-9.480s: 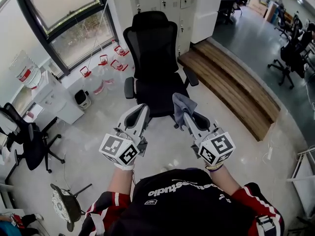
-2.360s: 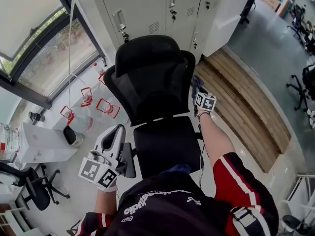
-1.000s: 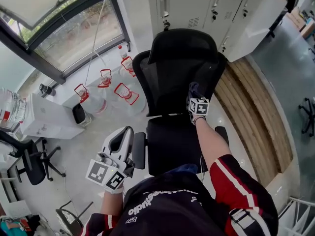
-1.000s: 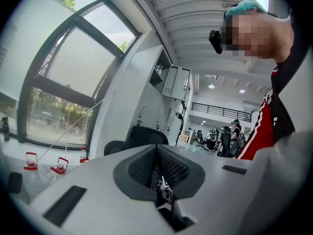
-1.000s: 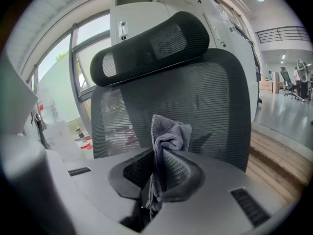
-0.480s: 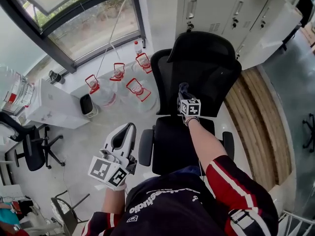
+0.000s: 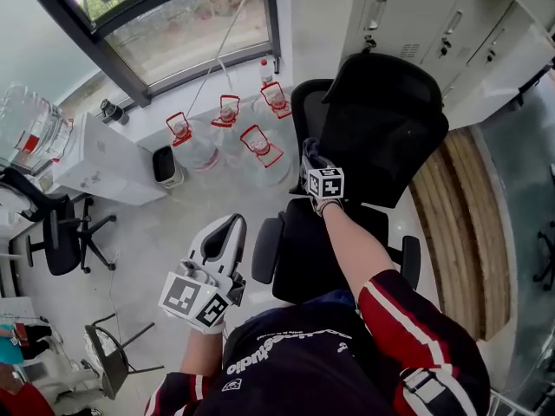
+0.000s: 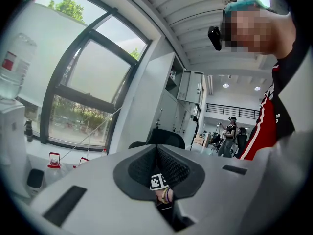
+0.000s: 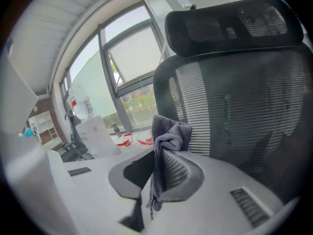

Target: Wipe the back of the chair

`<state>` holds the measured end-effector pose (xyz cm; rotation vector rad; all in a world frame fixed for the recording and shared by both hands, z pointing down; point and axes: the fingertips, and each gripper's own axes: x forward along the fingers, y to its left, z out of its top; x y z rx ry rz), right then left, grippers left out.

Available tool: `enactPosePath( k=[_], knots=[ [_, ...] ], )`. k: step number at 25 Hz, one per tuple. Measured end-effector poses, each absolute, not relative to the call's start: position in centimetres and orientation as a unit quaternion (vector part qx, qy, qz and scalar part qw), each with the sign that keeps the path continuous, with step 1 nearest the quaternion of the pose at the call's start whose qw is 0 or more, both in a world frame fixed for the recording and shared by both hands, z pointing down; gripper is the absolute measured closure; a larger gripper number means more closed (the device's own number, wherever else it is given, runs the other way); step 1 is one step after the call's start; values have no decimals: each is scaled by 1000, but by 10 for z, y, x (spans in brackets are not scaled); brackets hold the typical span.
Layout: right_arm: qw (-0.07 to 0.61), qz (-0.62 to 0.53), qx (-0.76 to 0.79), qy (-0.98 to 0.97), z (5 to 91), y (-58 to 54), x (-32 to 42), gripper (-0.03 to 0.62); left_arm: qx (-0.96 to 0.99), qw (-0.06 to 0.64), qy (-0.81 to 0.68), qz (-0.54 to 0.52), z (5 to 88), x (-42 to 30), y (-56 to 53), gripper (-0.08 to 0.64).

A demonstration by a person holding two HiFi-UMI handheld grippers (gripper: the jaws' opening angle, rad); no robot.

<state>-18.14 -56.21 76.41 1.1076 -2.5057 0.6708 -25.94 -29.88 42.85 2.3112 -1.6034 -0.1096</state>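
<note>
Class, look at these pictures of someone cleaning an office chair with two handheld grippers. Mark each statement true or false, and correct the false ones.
1. The right gripper is clamped on a grey cloth. True.
2. The left gripper grips a second cloth. False: its jaws are together with nothing between them.
3. The cloth is held up close to the mesh backrest of the chair. True.
4. The chair is red. False: it is black.
5. Water jugs with red handles stand on the floor below the window. True.
</note>
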Motion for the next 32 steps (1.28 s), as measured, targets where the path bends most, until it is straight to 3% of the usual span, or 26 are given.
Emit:
enactPosePath(
  k=[10, 23, 32],
  knots=[
    [135, 258, 326, -899, 781, -526, -220, 538, 800, 183, -571, -34, 449, -265, -291, 535],
    [195, 303, 337, -870, 862, -498, -184, 538, 803, 207, -558, -6, 474, -253, -296, 535],
    [202, 300, 380, -851, 880, -513, -123, 538, 814, 201, -545, 12, 481, -238, -297, 535]
  ],
)
